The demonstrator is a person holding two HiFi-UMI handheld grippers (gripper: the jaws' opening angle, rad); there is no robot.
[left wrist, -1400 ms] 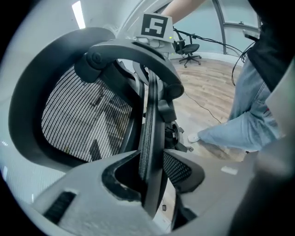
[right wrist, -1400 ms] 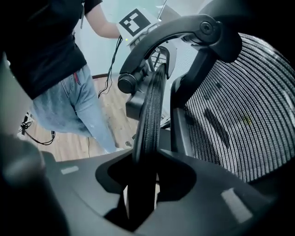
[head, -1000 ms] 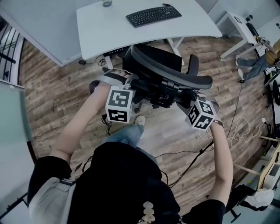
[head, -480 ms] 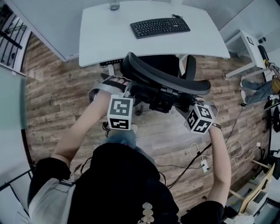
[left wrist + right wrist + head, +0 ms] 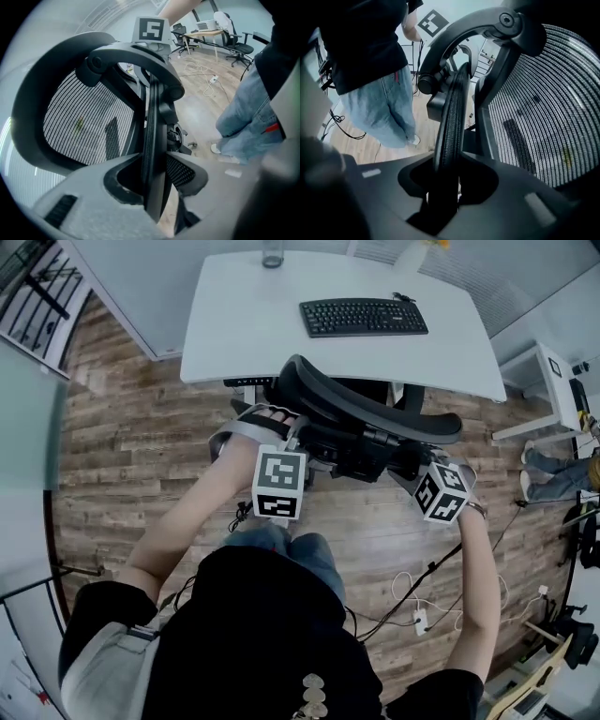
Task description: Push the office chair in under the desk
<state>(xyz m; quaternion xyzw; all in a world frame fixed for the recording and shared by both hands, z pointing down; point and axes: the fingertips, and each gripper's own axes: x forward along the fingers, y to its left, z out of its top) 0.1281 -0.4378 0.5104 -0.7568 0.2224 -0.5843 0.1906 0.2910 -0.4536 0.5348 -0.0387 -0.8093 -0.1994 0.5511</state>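
Note:
The black mesh-backed office chair [image 5: 370,413] stands at the front edge of the white desk [image 5: 244,329], its backrest toward me and its seat partly under the desktop. My left gripper [image 5: 293,434] is shut on the left side of the backrest's frame. In the left gripper view the frame's edge [image 5: 151,140] runs between the jaws of that gripper [image 5: 152,187]. My right gripper [image 5: 410,467] is shut on the right side of the frame. Its rim [image 5: 449,122] passes between the jaws of the right gripper [image 5: 443,187] in the right gripper view.
A black keyboard [image 5: 364,317] and a glass [image 5: 272,253] sit on the desk. Cables and a power strip [image 5: 419,620] lie on the wooden floor at the right. A white side table [image 5: 544,381] stands to the desk's right. My jeans-clad legs [image 5: 248,117] are just behind the chair.
Both grippers and the chair have moved toward the desk, and the seat now reaches under the desk's edge. I have stepped forward with them. The grips look unchanged.

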